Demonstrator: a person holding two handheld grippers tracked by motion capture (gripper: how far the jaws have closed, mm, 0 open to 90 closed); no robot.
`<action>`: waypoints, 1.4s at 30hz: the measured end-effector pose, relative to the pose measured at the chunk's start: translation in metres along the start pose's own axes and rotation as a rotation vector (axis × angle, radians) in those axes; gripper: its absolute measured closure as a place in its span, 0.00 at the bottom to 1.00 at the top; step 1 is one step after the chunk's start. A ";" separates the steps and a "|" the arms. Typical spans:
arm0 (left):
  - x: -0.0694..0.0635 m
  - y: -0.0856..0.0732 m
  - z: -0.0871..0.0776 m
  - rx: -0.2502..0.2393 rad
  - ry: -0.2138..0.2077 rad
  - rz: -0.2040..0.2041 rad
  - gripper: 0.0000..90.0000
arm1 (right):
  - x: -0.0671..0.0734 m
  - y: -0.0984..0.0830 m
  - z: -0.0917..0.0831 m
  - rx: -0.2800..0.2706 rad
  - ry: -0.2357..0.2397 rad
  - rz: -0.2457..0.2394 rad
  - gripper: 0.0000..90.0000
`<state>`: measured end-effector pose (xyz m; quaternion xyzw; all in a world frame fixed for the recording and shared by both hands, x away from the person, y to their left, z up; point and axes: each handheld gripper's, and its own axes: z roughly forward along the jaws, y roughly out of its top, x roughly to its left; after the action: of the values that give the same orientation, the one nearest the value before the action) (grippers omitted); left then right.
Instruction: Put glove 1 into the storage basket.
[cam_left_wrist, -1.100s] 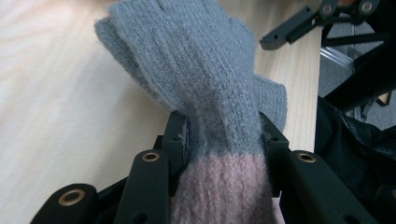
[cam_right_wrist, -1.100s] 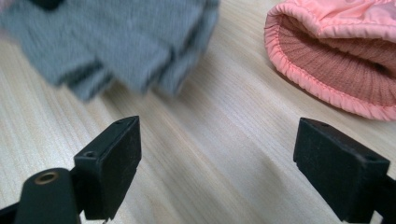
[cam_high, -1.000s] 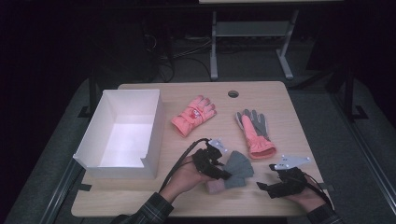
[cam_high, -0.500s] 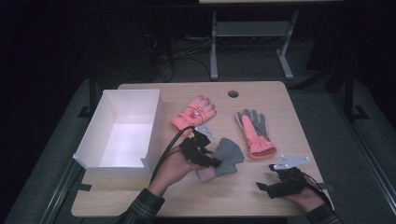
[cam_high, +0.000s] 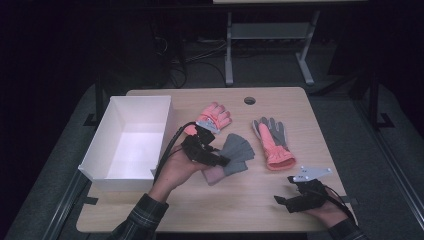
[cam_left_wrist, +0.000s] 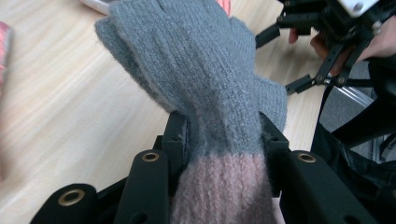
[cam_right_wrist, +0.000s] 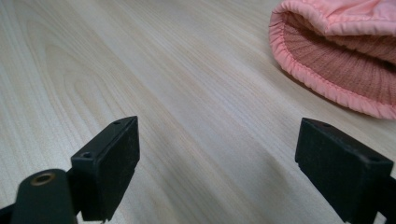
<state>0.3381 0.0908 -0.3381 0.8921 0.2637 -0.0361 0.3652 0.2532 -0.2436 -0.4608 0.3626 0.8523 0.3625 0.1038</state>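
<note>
Left gripper (cam_high: 223, 161) clenched on the grey knit glove (cam_high: 237, 151) at the join of grey body and pink cuff, fingers (cam_left_wrist: 175, 140) pressing from both sides; glove carried above the bench (cam_high: 210, 205) near its middle, not lying flat. Long axis running from the pink cuff at the gripper out to the grey fingertips, pointing right and slightly far. White box (cam_high: 127, 142) lying to the left of the held glove, open top, its near-right corner just beside the left hand (cam_high: 172, 170); likely destination, so the coming move would swing leftward over the box's right wall. Room for that swing open on the near side; pink glove (cam_high: 214, 116) just beyond on the far side. Second pink-and-grey glove (cam_high: 272, 142) to the right, apart from the carried one. Right gripper (cam_high: 285, 202) resting at the near right edge, fingers (cam_right_wrist: 109, 163) released and spread over bare wood, pink cuff (cam_right_wrist: 336, 46) ahead of them
</note>
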 end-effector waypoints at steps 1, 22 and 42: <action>0.000 0.001 -0.003 -0.003 0.002 -0.005 0.70 | 0.000 0.000 0.000 0.000 0.001 -0.001 0.15; 0.031 0.004 -0.071 -0.059 0.133 -0.068 0.70 | 0.001 0.000 0.001 0.003 0.013 -0.005 0.11; 0.079 -0.029 -0.132 -0.160 0.310 -0.221 0.70 | 0.001 0.000 0.002 0.013 0.014 0.002 0.11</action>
<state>0.3743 0.2315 -0.2806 0.8206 0.4152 0.0828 0.3838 0.2536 -0.2418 -0.4623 0.3616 0.8550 0.3595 0.0950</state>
